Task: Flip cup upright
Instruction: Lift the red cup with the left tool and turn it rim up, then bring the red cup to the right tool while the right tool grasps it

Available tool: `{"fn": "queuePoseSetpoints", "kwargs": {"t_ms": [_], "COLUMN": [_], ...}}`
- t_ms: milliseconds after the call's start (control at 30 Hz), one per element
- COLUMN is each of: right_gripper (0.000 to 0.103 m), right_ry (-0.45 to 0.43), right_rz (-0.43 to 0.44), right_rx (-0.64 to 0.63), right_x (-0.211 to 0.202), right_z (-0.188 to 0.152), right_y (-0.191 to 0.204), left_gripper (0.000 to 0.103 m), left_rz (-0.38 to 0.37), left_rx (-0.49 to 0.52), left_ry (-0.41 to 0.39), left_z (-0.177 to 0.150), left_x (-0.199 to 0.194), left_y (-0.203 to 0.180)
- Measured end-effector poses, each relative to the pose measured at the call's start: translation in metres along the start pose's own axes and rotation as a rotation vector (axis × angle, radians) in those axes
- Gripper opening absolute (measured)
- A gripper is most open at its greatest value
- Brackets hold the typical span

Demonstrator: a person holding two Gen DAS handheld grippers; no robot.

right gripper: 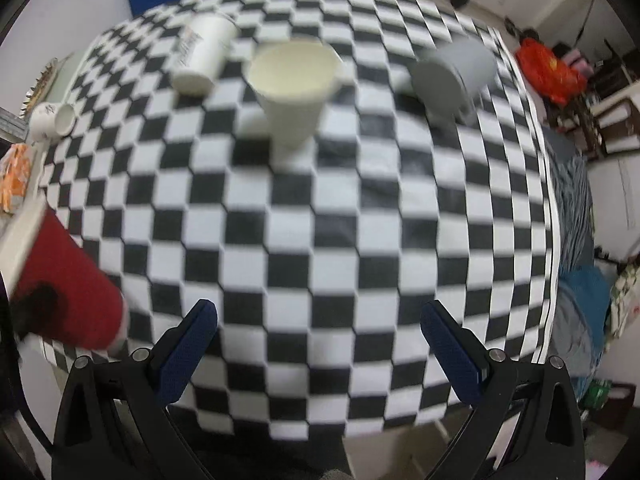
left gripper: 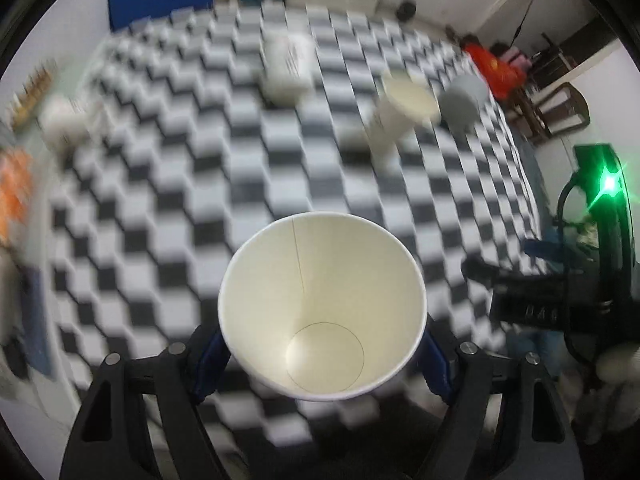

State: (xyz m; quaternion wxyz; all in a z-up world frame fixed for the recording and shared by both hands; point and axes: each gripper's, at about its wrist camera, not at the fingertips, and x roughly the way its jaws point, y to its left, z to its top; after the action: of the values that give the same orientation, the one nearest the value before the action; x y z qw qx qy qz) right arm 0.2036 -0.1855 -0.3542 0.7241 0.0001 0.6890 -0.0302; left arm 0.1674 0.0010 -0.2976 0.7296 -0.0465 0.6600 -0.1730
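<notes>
Even indoor light; motion blur smears both fisheye views, edges bowed, a green lamp (left gripper: 609, 184) flaring at right.

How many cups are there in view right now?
5: a red cup in the left gripper, a printed white cup lying far left, a cream cup upright mid-table, a grey cup tipped at right, a small mug at the left edge. None seems hidden.

A lived-in home room — checkered tablecloth (right gripper: 360, 220), wooden chair (left gripper: 560, 108), clutter.
</notes>
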Motion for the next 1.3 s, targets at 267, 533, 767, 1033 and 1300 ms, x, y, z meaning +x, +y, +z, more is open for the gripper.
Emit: {"fn": "queuePoseSetpoints", "kwargs": {"t_ms": [267, 533, 767, 1033, 1300], "right_gripper": [0.103, 0.103, 0.103, 0.102, 0.103], "right_ry": [0.063, 0.083, 0.089, 0.092, 0.059], "right_rz": [-0.002, -0.012, -0.010, 0.077, 0.152], "right_rx": [0.051, 0.102, 0.112, 0.155, 0.140], "right_x": [0.021, 0.040, 0.049, 0.057, 0.048], "right_z": [-0.028, -0.021, -0.014, -0.006, -0.005], "right_y": [-0.047, -0.064, -0.065, -0.071, -0.070], "left_gripper": [0.078, 0.078, 0.081, 0.083, 0.087], "left_rz": [-0.068, 0.019, 0.044, 0.103, 0.091], "left_rx": [-0.077, -0.086, -0.110, -0.089, -0.135], "left_ry": [0.228, 0.208, 0.190, 0.163, 0.080], "left_z": [-0.001, 0.035, 0.041, 0.033, 0.022], "left_x": [0.079, 0.108, 0.112, 0.110, 0.088], "left_y": [-0.027, -0.035, -0.036, -0.052, -0.054]}}
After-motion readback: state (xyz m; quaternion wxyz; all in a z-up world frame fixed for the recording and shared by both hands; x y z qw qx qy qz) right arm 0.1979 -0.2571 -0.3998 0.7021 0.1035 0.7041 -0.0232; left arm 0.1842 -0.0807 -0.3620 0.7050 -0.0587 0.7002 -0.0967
